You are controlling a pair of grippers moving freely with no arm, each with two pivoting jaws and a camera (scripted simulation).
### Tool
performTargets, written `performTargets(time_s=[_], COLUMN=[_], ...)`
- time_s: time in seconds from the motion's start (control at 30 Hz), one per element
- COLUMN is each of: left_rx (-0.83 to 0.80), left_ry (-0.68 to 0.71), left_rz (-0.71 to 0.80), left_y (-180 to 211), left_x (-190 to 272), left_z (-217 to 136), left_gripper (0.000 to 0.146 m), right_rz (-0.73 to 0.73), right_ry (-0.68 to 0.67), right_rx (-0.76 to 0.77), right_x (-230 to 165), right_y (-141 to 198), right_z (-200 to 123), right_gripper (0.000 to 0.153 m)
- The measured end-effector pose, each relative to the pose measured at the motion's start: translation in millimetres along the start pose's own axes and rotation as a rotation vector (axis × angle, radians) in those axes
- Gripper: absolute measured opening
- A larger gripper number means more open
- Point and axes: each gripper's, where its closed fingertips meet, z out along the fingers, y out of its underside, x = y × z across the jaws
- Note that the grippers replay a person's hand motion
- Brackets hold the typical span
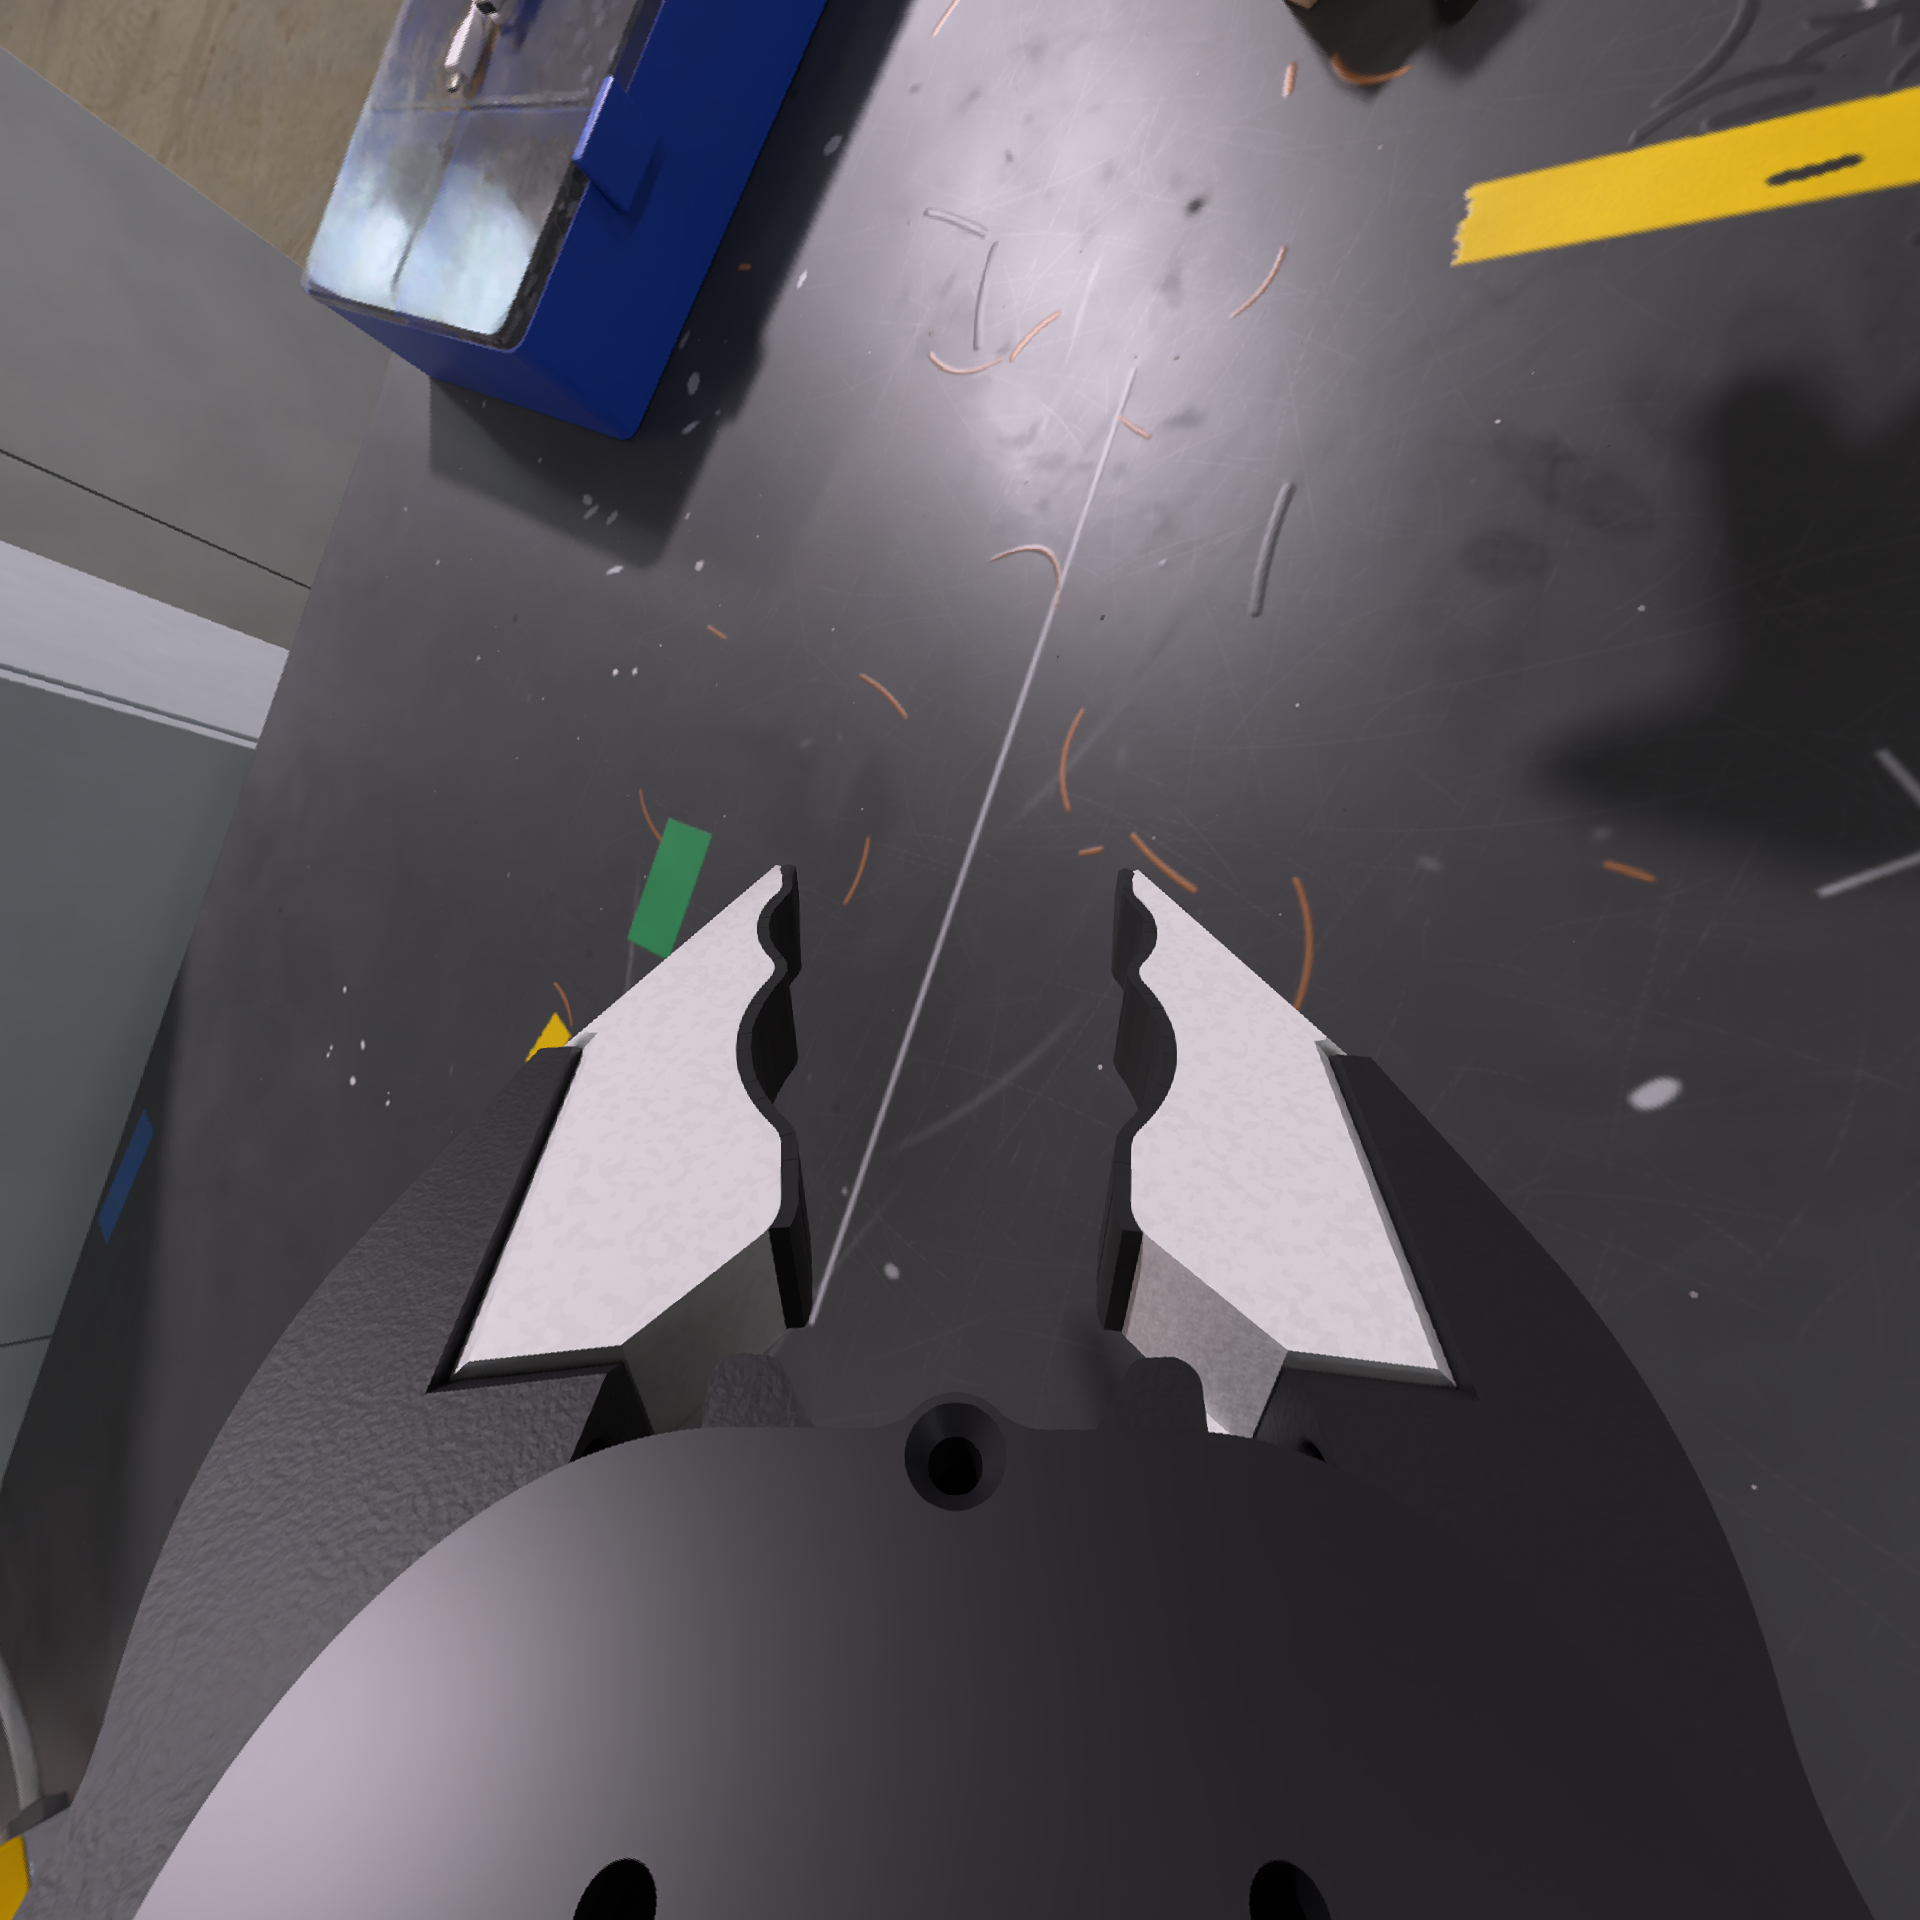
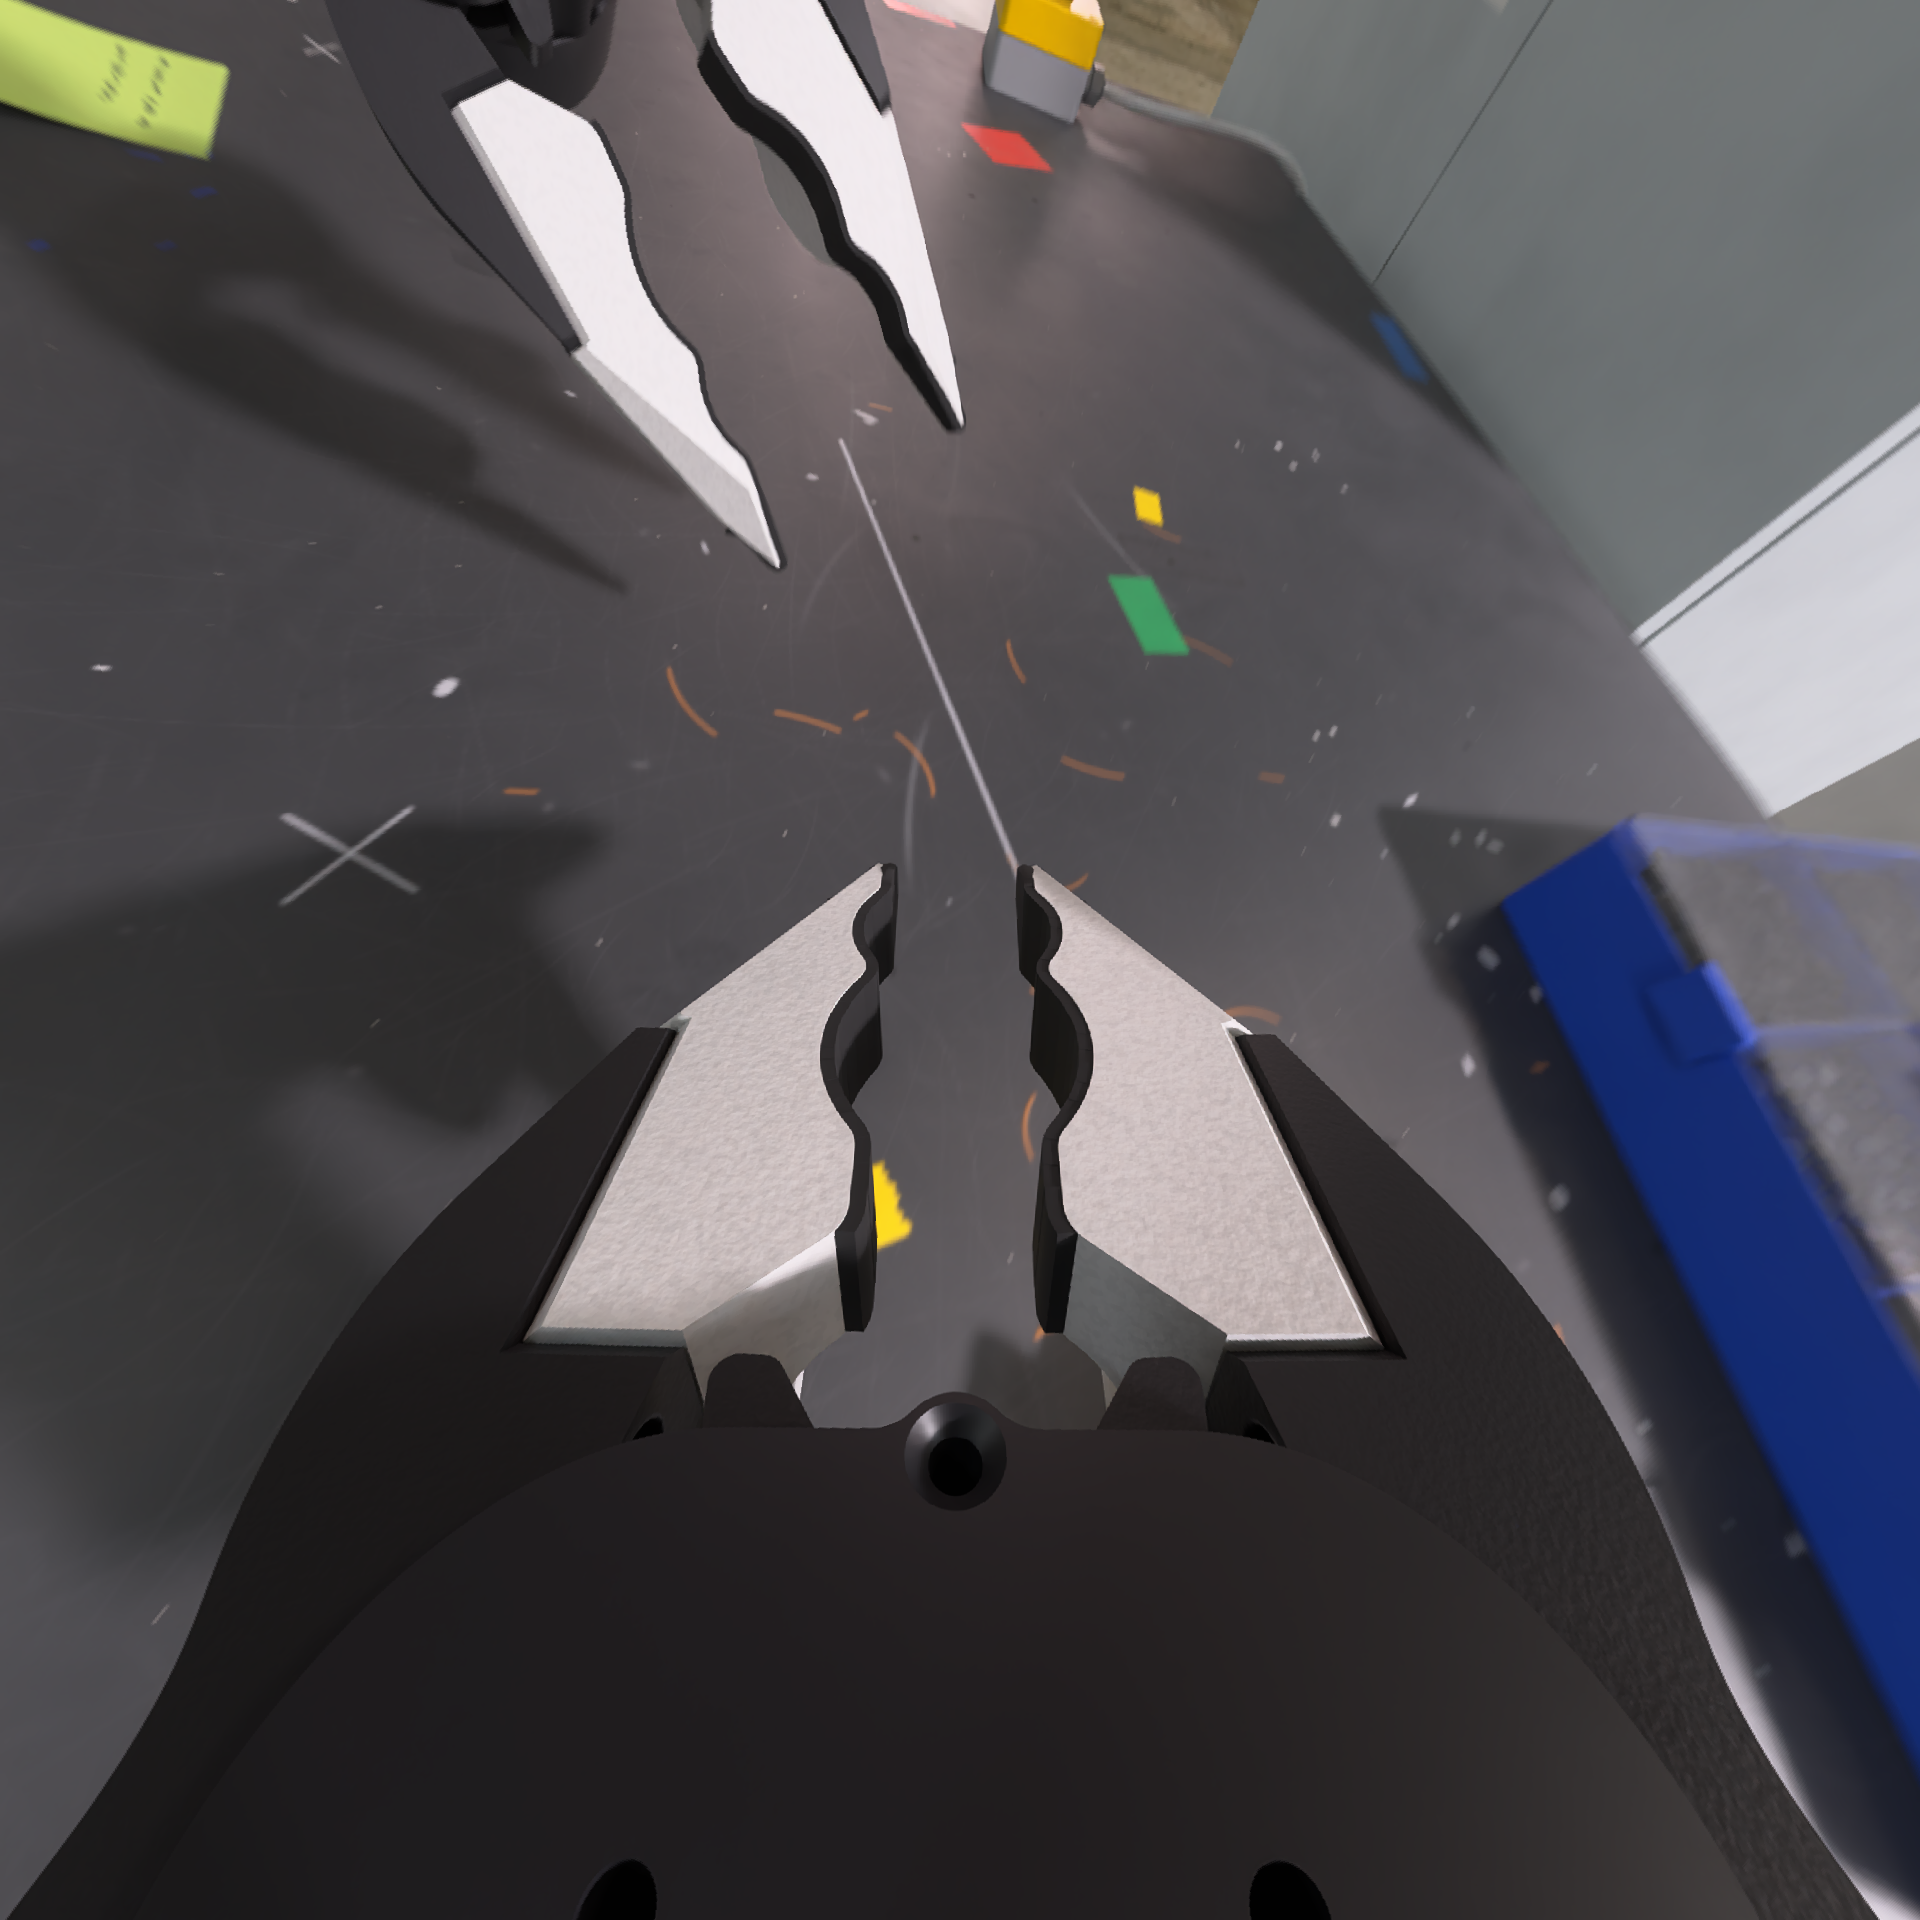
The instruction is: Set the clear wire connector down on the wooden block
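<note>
I see neither the clear wire connector nor the wooden block in either view. My left gripper (image 1: 956,875) is open and empty, held above the dark scratched table (image 1: 1351,1039). It also shows from the front at the top of the right wrist view (image 2: 862,490), jaws apart. My right gripper (image 2: 954,871) is open with a narrower gap and nothing between its fingers, above the same table (image 2: 416,1039). A dark brownish object (image 1: 1371,31) is cut off at the top edge of the left wrist view; I cannot tell what it is.
A blue box with a clear lid (image 1: 623,260) (image 2: 1714,1143) stands near the table edge. Tape pieces lie about: yellow (image 1: 1662,187), green (image 1: 670,888) (image 2: 1148,615), red (image 2: 1006,145). A lime note (image 2: 114,88) and a yellow-grey box (image 2: 1039,52) lie far off. Copper wire scraps litter the surface.
</note>
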Motion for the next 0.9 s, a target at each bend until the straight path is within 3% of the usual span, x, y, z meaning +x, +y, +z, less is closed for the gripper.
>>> performTargets(time_s=[0.33,0.63,0.8,0.9], left_rx=[0.017,0.021,0.02,0.017], left_ry=[0.01,0.008,0.009,0.009], left_rz=[-0.003,-0.002,-0.006,-0.007], left_y=[-0.9,-1.7,-2.0,-1.2], left_x=[2.3,2.5,2.6,2.0], left_z=[1.9,2.8,4.0,2.9], left_gripper=[0.065,0.064,0.064,0.064], right_rz=[-0.27,-0.363,-0.488,-0.472], right_ry=[0.076,0.144,0.201,0.179], right_rx=[0.004,-0.014,-0.048,-0.036], right_x=[-11.6,-12.5,-13.7,-14.4], right_y=[-32.1,-30.0,-26.3,-26.6], right_z=[57.4,60.1,60.5,58.0], right_gripper=[0.018,0.009,0.011,0.016])
